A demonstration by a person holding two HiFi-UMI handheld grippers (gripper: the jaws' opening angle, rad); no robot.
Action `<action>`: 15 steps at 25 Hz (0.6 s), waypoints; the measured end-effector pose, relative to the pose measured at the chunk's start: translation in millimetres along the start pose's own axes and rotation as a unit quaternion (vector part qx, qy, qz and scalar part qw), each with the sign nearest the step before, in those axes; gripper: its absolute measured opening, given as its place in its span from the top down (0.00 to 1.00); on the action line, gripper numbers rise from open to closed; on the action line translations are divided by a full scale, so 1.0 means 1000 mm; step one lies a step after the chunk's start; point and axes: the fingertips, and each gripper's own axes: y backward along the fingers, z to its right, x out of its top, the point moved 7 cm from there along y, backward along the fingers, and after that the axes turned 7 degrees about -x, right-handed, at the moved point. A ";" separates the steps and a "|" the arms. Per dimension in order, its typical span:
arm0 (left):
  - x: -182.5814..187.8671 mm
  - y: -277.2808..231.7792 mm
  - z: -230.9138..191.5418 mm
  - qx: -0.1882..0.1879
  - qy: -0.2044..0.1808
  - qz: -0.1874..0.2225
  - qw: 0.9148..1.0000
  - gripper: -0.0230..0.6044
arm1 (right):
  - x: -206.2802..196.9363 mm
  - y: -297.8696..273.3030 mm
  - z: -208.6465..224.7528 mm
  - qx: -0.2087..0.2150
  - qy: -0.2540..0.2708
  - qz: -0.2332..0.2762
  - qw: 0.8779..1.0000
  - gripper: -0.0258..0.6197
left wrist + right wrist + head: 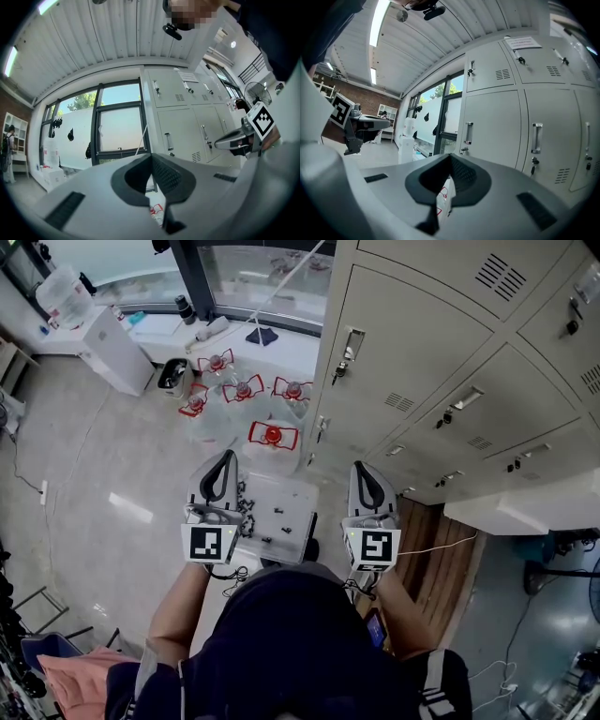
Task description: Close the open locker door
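Door (525, 510) to be shut: I take it to be the pale slab jutting from the locker bank (422, 343) at the right of the head view, over a brown recess (436, 554) that looks like the open compartment. Its visible edge runs out from the bank toward the picture's right, so it probably needs a push back toward the lockers.

It lies to the right of both tools, well apart from them. The right gripper (364, 470) is the nearer, just beside the brown recess, and the left gripper (223, 463) is farther off. Each gripper view shows the fingers (464, 176) pressed together with nothing between them, so either could push with its closed tips.

Counted:
- one open door, and every other door in view looks shut
- two grippers
- one small bench (281, 498) between them, strewn with small dark parts
- five red-topped containers (272, 434) on the floor beyond it
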 end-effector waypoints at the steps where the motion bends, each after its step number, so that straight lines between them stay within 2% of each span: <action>1: -0.001 0.001 0.001 0.001 0.001 -0.001 1.000 0.96 | -0.002 0.002 -0.001 0.000 -0.002 -0.002 1.000 0.96; 15: -0.014 0.011 0.007 0.007 0.008 -0.013 1.000 0.96 | -0.016 0.004 -0.007 0.008 -0.008 -0.027 1.000 0.96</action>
